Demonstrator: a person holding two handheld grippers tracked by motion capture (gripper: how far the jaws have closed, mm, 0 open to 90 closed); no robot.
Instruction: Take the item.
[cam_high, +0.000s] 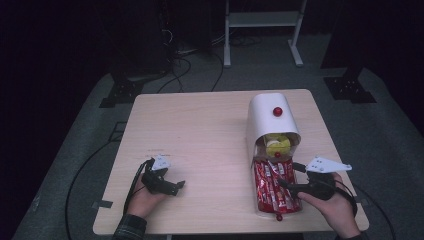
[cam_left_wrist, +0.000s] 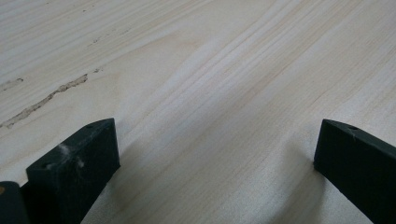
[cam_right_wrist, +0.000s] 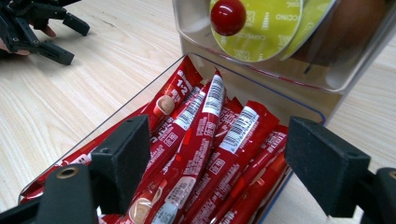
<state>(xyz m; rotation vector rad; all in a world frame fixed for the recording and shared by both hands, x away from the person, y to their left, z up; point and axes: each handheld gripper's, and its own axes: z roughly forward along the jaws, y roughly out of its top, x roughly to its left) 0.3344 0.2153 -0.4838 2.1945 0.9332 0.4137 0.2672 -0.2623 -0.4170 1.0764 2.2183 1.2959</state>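
high view: a pale wooden table (cam_high: 200, 135) stands on a grey floor in a dark room, and a person sits at its near edge with a gripper in each hand. the left gripper (cam_high: 176, 186) rests low on the near left part of the table, its jaws pointing right with a gap between them. at the right stands a white dispenser (cam_high: 270, 117) with a rounded top and a red knob (cam_high: 277, 111); yellow capsules (cam_high: 277, 144) show in its open near end. a clear drawer (cam_high: 260, 207) is pulled out toward the person, packed with red sachets (cam_high: 272, 187). the right gripper (cam_high: 290, 177) sits just beside the drawer's right side, its jaws spread and reaching over the sachets. left gripper view: the two black jaws stand wide apart over bare wood grain, with a scuffed streak (cam_left_wrist: 46, 99) to the far left. right gripper view: the jaws stand well apart above the red sachets (cam_right_wrist: 201, 154) in the clear drawer (cam_right_wrist: 140, 95). beyond them a red knob (cam_right_wrist: 228, 16) sits in front of yellow capsule lids (cam_right_wrist: 271, 28). the left gripper (cam_right_wrist: 56, 35) lies on the table at the far left.
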